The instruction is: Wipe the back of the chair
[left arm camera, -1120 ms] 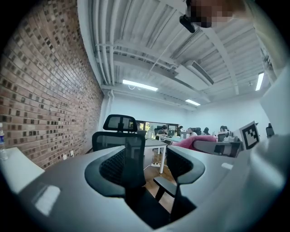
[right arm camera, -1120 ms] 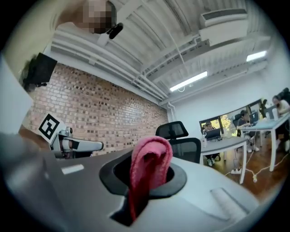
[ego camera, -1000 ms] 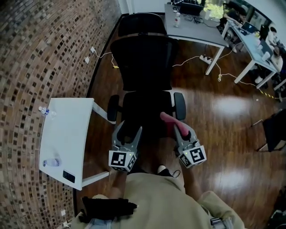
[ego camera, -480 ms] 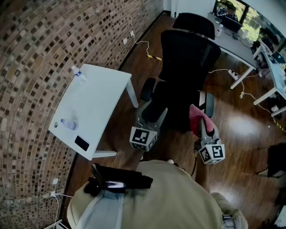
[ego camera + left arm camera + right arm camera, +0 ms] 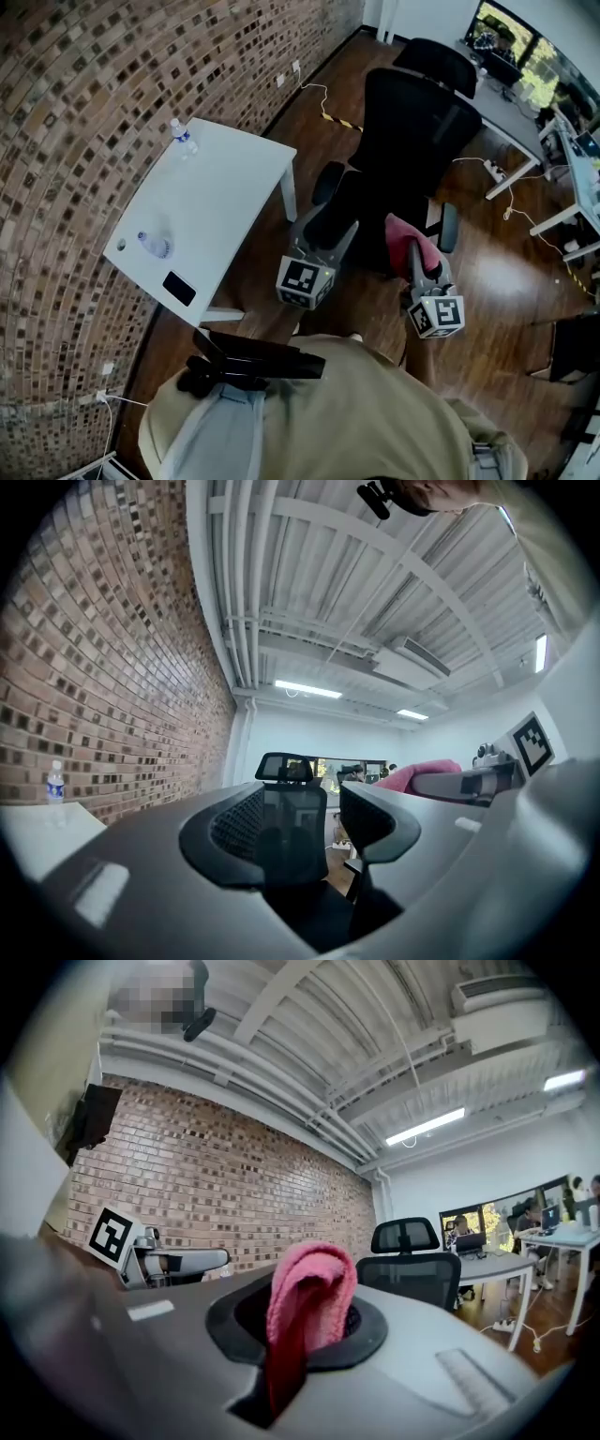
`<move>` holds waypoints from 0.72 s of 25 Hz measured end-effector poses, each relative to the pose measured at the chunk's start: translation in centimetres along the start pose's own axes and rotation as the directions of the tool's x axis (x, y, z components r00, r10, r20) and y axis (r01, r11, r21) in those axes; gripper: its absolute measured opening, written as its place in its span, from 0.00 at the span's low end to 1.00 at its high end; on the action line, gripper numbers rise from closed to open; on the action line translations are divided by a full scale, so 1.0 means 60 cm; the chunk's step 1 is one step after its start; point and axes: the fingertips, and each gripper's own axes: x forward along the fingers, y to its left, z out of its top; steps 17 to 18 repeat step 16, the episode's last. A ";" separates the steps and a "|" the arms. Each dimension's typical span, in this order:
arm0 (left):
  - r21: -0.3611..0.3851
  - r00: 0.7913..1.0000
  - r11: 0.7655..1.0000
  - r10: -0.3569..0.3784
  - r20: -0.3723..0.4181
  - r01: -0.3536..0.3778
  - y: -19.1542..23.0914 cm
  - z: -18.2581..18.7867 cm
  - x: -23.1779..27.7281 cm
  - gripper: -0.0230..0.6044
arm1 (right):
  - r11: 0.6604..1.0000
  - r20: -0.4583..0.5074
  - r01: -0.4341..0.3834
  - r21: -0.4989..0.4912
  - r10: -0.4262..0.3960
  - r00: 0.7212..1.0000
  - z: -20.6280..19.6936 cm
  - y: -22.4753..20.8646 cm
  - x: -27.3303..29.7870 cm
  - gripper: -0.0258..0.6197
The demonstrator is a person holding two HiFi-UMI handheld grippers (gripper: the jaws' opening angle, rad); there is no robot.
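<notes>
The left gripper (image 5: pixel 330 230) is holding its jaws shut on nothing while the right gripper (image 5: pixel 415 258) is clamping the pink cloth (image 5: pixel 405 236) near the chair (image 5: pixel 412 117) beside the desk (image 5: pixel 216 187), which is risking swivelling away under wiping pressure.

Left claw (image 5: pixel 330 225) closed, empty; right claw (image 5: pixel 415 255) clamps pink cloth (image 5: pixel 309 1288).
</notes>
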 end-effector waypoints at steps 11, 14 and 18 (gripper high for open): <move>0.009 0.998 0.998 -0.055 -0.021 0.056 -0.024 -0.009 0.002 0.41 | 0.997 0.005 0.076 0.031 -0.076 0.997 0.002 -0.036 -0.015 0.09; 0.008 0.999 0.999 -0.051 -0.020 0.051 -0.022 -0.013 0.003 0.41 | 0.997 -0.011 0.062 0.049 -0.062 0.998 -0.009 -0.036 -0.014 0.09; 0.006 0.999 0.999 -0.038 -0.021 0.038 -0.017 -0.009 0.000 0.41 | 0.998 -0.014 0.044 0.054 -0.044 0.999 -0.014 -0.032 -0.010 0.09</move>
